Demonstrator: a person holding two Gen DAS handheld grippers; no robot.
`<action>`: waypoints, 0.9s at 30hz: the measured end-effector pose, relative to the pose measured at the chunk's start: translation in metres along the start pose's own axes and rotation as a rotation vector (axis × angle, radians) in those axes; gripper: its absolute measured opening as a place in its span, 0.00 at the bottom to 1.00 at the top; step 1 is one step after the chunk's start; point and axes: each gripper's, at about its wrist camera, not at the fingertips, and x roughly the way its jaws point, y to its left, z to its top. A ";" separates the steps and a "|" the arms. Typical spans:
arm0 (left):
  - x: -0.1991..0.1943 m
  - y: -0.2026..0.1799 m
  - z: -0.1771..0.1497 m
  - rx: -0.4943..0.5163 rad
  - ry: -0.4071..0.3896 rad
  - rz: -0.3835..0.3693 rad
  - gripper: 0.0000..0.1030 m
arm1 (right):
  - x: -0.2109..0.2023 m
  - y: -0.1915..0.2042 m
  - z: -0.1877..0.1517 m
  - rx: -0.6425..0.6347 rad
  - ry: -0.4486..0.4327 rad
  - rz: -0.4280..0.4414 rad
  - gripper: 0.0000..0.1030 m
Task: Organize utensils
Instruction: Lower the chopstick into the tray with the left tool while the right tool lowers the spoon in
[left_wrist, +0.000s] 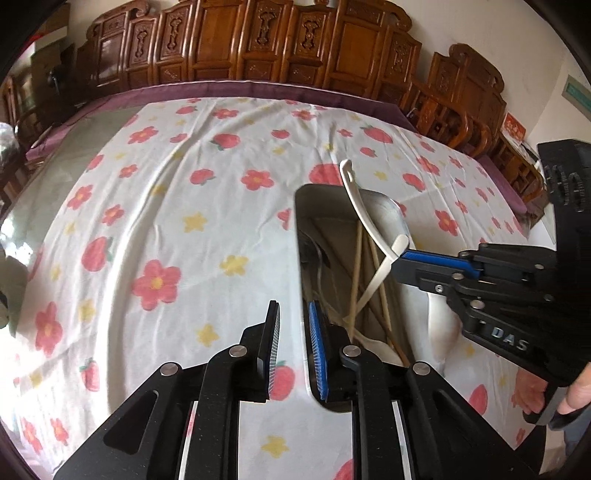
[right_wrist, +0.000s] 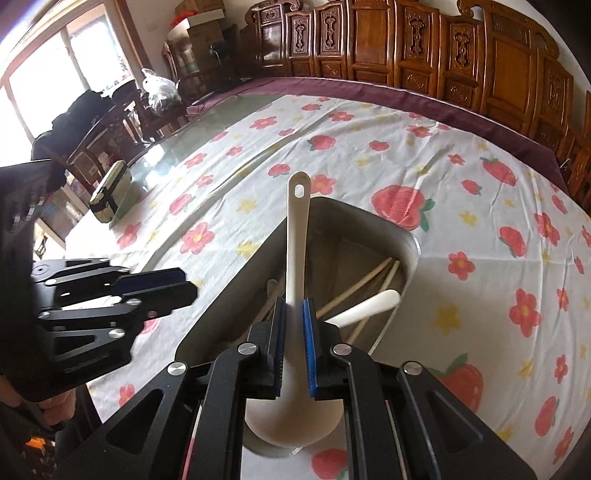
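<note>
Flowered cloth (right_wrist: 236, 177) is spread beneath a metal tray (right_wrist: 369, 229); the white ladle (right_wrist: 298, 236) is clamped by the right gripper (right_wrist: 293, 325), handle toward twelve o'clock. Nothing is gripped by the slightly parted left gripper (left_wrist: 293, 332).

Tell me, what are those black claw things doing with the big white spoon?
A person is tidying utensils on a flowery tablecloth. The right gripper is pinching a white ladle by its handle, over a metal tray. Chopsticks and another white spoon already lie in the tray. The left gripper is beside the tray, holding nothing.
</note>
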 end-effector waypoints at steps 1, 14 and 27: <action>-0.001 0.003 0.000 -0.003 -0.001 0.001 0.15 | 0.003 0.000 0.001 0.006 0.002 -0.001 0.11; -0.006 0.016 -0.003 -0.025 -0.013 0.019 0.16 | 0.044 -0.012 0.000 0.101 0.089 -0.055 0.11; -0.011 0.015 -0.003 -0.023 -0.019 0.022 0.16 | 0.033 -0.014 0.012 0.060 0.041 -0.066 0.11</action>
